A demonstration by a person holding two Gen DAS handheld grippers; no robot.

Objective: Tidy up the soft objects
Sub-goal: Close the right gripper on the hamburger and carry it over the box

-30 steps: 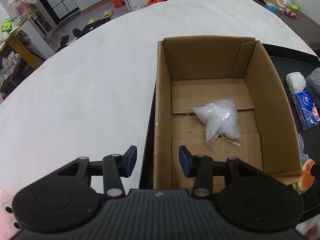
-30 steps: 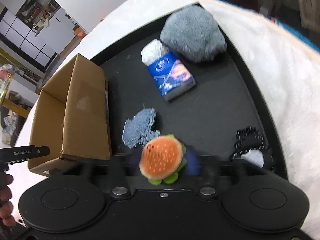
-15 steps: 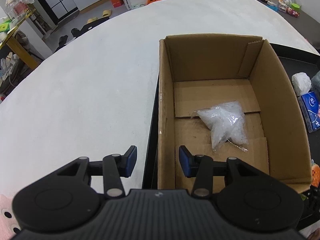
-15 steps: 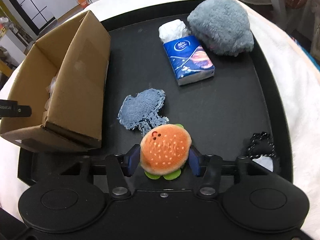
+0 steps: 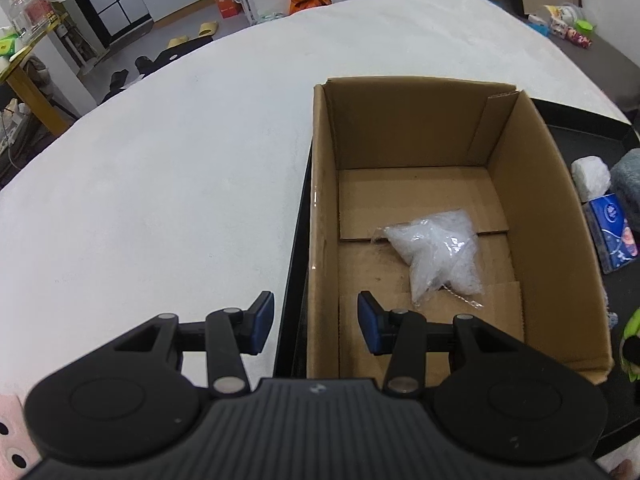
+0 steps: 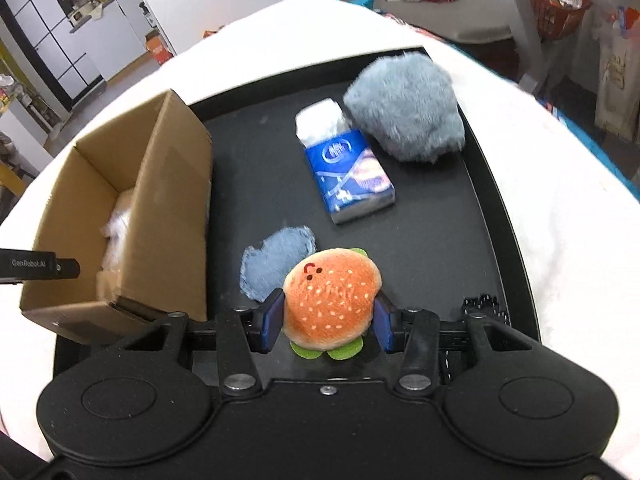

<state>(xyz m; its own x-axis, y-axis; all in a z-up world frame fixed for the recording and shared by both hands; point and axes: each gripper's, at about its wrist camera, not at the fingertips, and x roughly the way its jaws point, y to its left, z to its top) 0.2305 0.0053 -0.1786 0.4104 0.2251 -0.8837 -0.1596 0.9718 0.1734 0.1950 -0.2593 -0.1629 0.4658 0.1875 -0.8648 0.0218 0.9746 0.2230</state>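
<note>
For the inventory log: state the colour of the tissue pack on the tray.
Blue, with white tissue showing at one end; the tissue pack shows best in the right wrist view.

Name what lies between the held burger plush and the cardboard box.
In the right wrist view, a frayed blue denim patch lies on the black tray between the orange burger plush and brown cardboard box.

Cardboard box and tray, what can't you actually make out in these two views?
- Right wrist view: most of the cardboard box floor is hidden by its near wall; the clear plastic bag inside shows only as a blur.
- Right wrist view: the black lacy item is largely covered by the right claw holding the burger plush.
- Left wrist view: the grey plush is cut off by the frame edge.
</note>
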